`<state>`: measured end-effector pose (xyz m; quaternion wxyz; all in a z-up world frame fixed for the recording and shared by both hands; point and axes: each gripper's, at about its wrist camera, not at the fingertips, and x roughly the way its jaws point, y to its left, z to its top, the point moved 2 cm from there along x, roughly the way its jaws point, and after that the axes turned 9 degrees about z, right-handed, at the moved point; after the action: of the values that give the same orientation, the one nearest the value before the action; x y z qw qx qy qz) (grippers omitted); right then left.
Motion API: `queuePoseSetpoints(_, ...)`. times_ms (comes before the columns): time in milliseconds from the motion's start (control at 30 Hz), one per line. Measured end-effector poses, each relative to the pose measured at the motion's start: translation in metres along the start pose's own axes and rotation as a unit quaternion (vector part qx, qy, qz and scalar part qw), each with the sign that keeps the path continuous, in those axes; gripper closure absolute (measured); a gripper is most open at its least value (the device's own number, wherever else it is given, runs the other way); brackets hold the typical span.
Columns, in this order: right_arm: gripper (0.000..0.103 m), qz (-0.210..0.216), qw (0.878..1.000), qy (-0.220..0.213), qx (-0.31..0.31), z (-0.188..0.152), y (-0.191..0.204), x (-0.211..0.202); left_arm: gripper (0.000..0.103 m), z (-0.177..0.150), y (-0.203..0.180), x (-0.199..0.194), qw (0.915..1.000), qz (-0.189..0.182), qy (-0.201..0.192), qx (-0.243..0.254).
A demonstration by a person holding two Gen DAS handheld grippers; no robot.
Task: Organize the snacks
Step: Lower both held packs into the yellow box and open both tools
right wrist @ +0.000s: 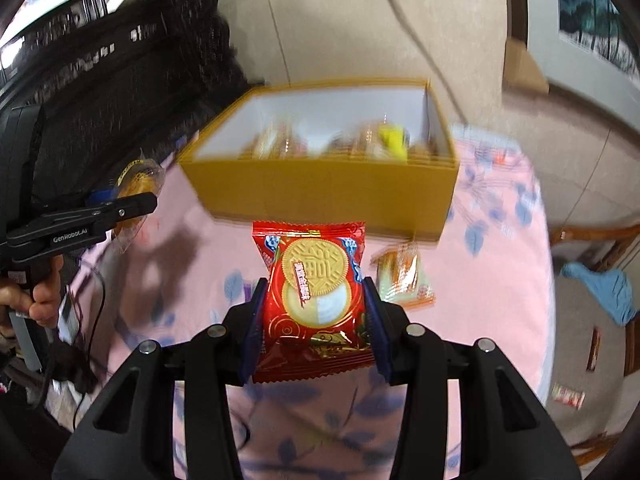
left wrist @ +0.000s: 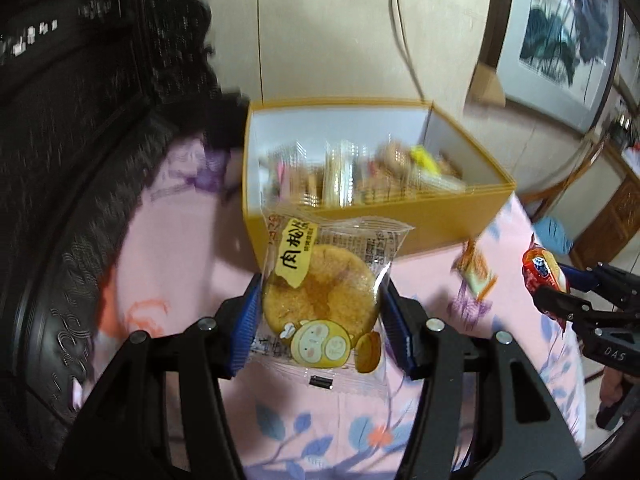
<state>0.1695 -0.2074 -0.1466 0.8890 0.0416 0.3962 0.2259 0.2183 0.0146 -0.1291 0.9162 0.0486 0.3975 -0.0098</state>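
Observation:
My left gripper is shut on a clear-wrapped round cake with a yellow label, held above the pink cloth just in front of the yellow box. My right gripper is shut on a red biscuit packet, also held in front of the yellow box. The box holds several wrapped snacks. The right gripper with the red packet shows at the right of the left wrist view. The left gripper with its cake shows at the left of the right wrist view.
An orange-and-green snack packet lies on the pink floral tablecloth near the box; it also shows in the left wrist view. A dark carved cabinet stands left. Small packets lie on the floor at right.

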Motion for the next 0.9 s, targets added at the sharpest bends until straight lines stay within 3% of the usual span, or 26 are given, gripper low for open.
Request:
queuePoseSetpoints(200, 0.057, -0.021, 0.997, -0.075, -0.014, 0.062, -0.006, -0.008, 0.046, 0.066, -0.003, -0.006, 0.9983, -0.011, -0.053, -0.019)
queuePoseSetpoints(367, 0.057, -0.037, 0.993, -0.112, -0.026, 0.101, -0.01, 0.003, 0.046, 0.11, -0.013, 0.001, 0.996, -0.014, -0.084, -0.027)
queuePoseSetpoints(533, 0.057, -0.043, 0.991, -0.121, -0.028, 0.127, -0.018, 0.025, 0.046, 0.136, -0.017, 0.027, 0.9959, -0.01, -0.077, -0.046)
queuePoseSetpoints(833, 0.057, -0.048, 0.992, -0.111, -0.031, 0.148, -0.029, 0.058, 0.045, 0.144, -0.02, 0.063, 0.9973, 0.004, -0.054, -0.05)
queuePoseSetpoints(900, 0.052, -0.051, 0.993, -0.105, -0.032, 0.15, -0.03, 0.063, 0.021, 0.146, -0.02, 0.066, 0.9968, 0.02, -0.056, -0.053)
